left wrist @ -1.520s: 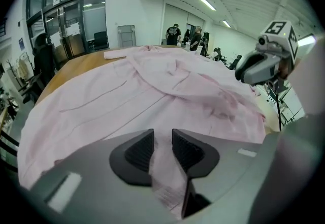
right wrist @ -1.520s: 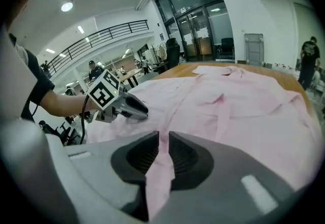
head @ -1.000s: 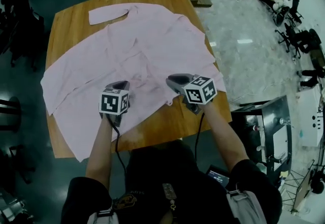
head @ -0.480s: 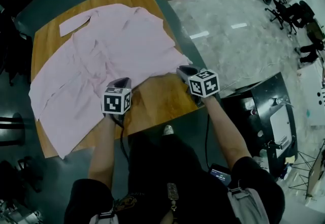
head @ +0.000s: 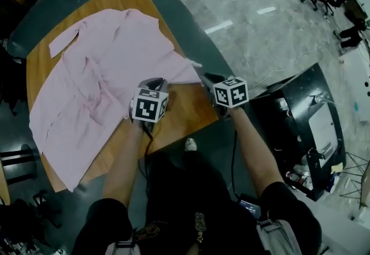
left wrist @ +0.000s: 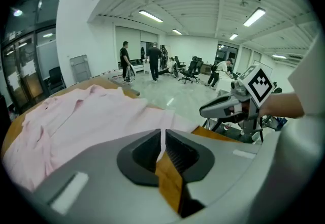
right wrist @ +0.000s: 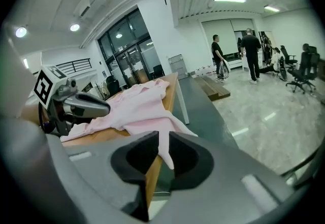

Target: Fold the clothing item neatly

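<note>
Shirt [head: 104, 74], pale pink and lying mostly flat, covers the left and middle of the wooden bench [head: 188, 110] on my head view. Its long axis runs on a diagonal: the hem end sits at the bench's near left corner and the collar end points to the far right, with one sleeve [head: 65, 43] stretched out flat toward the far left edge. Creases bunch through the middle of the cloth. From the shirt's right side a narrow tongue of fabric [head: 188, 69] is drawn out to a point at the bench's right edge, leaving bare wood on the near side of it.

At centre, the left hand-held gripper [left wrist: 163, 141] sits over that bare wood, at the shirt's near edge. Its jaws have just been easing apart, yet I see them nearly together, with only a thin pale sliver of the shirt's edge showing in the slit and wood below it.

Just to the right, the right hand-held gripper [right wrist: 161, 149] hangs beyond the bench edge, above the dark floor. Its jaws pinch the drawn-out corner of the shirt, and the tip of the cloth droops below the pads.

Farther right stands a black cabinet [head: 306, 126]. Several people [right wrist: 250, 53] stand and office chairs [right wrist: 304, 68] are parked on the pale floor beyond.
</note>
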`<state>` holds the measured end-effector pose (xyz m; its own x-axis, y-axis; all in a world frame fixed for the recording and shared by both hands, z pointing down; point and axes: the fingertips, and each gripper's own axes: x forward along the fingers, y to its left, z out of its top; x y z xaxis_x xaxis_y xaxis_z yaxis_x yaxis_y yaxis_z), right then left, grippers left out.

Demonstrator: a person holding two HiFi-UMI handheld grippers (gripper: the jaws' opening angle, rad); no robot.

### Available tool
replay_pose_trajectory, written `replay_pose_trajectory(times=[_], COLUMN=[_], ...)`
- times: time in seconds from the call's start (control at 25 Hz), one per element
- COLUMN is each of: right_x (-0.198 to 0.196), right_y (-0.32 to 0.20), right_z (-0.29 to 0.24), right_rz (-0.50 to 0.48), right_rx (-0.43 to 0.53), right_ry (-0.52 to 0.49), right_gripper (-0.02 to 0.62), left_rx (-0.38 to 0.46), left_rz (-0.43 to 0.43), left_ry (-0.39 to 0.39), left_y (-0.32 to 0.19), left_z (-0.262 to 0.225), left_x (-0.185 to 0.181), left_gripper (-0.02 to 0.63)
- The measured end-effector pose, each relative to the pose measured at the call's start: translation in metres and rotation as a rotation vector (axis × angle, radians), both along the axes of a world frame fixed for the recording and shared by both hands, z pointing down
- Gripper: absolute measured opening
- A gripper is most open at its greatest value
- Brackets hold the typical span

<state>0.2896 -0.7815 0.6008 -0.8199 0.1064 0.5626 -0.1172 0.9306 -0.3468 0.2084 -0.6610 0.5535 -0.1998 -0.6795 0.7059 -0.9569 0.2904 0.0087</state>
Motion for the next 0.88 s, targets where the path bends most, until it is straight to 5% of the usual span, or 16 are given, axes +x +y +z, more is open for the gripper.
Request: replay_pose_trajectory(times=[0.36,0.48,0.52,0.6,0.8,0.88], right_x=[0.016,0.023,0.024,0.027,0.018,0.009], right_y=[-0.008,-0.008,-0.010,-0.015,-0.023,-0.026], right_z=[0.002,0.004,0.005,0.007,0.004,0.002], right_rz=[0.060,0.054,0.051,0.044,-0.021,-0.059], right_rx=[-0.029,-0.036,-0.035,-0.038,-0.032,0.016], right_ry=[-0.008,-0.008,-0.006,-0.002,-0.006,0.005], right_gripper=[0.051,0.051,0.051,0.051,0.054,0.156], left_rx=[-0.136,-0.196,-0.202,-0.191,-0.050,0.000], left_rz=[0.190,0.225,0.224,0.215,0.183,0.176], left_ry=[-0.129,-0.115,-0.114,-0.113,-0.089,-0.098], left_y=[-0.114,-0.125,-0.128,-0.130,-0.118,-0.108], left_z=[0.048,0.068,0.069,0.066,0.026,0.006], left_x=[-0.001,0.001,0.001,0.000,0.002,0.002], left_gripper=[0.161,0.164,0.113,0.034,0.032,0.032])
